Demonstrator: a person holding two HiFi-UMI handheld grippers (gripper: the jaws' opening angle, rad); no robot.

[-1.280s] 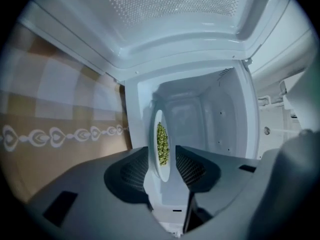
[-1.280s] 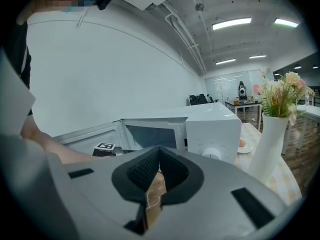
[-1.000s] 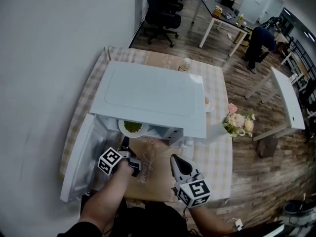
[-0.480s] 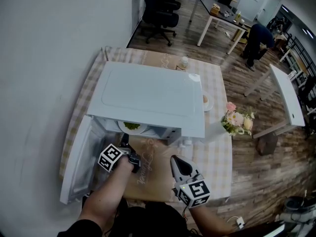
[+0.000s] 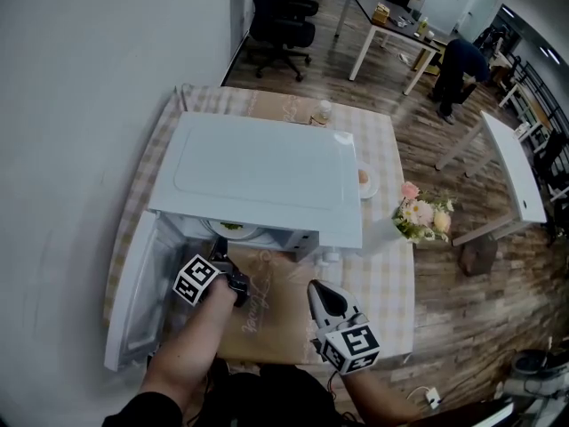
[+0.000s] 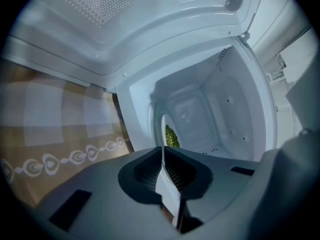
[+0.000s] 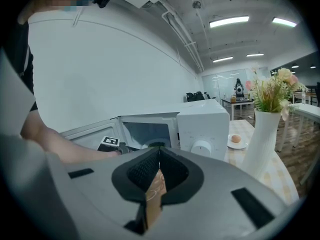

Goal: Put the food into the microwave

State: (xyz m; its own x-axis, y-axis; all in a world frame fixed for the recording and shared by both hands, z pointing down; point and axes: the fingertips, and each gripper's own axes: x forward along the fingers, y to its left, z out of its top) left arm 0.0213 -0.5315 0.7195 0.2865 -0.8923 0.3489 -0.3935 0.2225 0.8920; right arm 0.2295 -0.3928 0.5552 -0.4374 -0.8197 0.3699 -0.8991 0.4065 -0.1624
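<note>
A white plate [image 5: 233, 230] with green food [image 6: 171, 136] on it sits in the mouth of the white microwave [image 5: 258, 172], mostly hidden under the oven's top in the head view. My left gripper [image 5: 222, 269] is shut on the plate's near rim [image 6: 164, 174], which shows edge-on between its jaws inside the cavity [image 6: 200, 109]. The microwave door [image 5: 133, 301] hangs open to the left. Near the table's front edge, my right gripper [image 5: 313, 287] is shut with nothing in it, away from the oven.
A white vase of flowers [image 5: 418, 216] stands right of the microwave, close to my right gripper's side [image 7: 262, 134]. An egg on a saucer [image 5: 363, 178] lies beside the oven's right wall. A small bottle [image 5: 324, 109] stands behind it. A brown runner [image 5: 276, 310] covers the checked tablecloth.
My left gripper has pushed the plate deeper into the microwave, so less of the plate and food shows from above. The right gripper has stayed in place.
</note>
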